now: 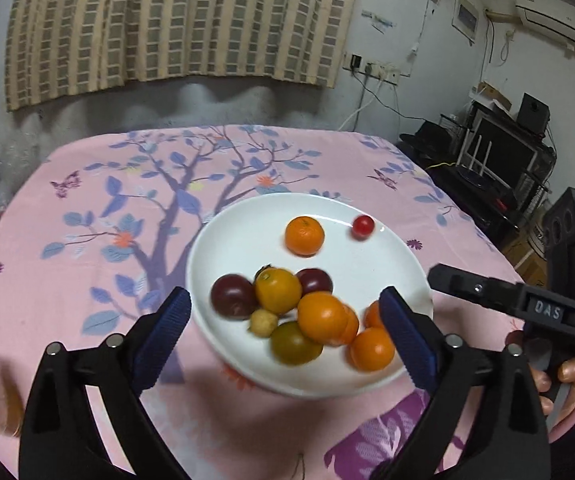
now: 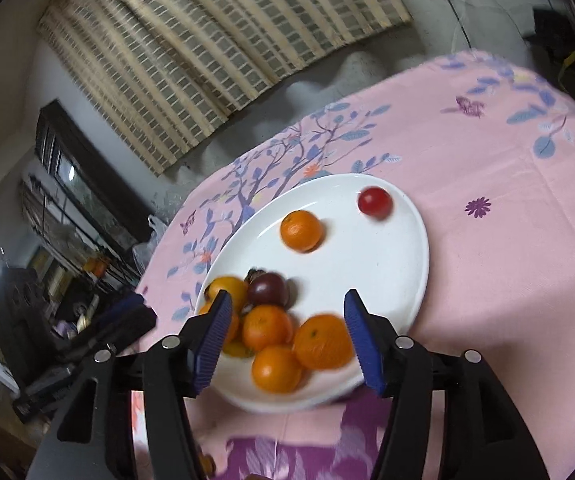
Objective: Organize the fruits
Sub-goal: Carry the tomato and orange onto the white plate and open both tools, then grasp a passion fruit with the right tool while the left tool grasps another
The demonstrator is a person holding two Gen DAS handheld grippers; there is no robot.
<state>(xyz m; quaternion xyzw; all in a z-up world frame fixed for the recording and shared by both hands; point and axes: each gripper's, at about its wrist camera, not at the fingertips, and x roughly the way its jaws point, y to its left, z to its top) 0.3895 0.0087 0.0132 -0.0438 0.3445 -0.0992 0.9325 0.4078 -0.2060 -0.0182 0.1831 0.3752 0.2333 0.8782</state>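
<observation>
I see the white plate (image 1: 327, 216) at frame centre on the pink floral table (image 1: 87, 220), its long axis running lower left to upper right in the right wrist view. Most fruit clusters at its near edge (blurred); one orange (image 1: 304, 235) and a red cherry tomato (image 1: 363, 227) sit apart toward the far rim. My left gripper (image 1: 285, 320) and right gripper (image 2: 287, 328) hover above the cluster, fingers wide, gripping nothing.

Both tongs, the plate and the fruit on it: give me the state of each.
Left tongs: open, empty, over the plate's near side.
Right tongs: open, empty, over the fruit pile.
White plate: flat on the tablecloth, holding fruit.
Fruit pile: clustered at near edge.
Lone orange: apart.
Red tomato: at far rim.
</observation>
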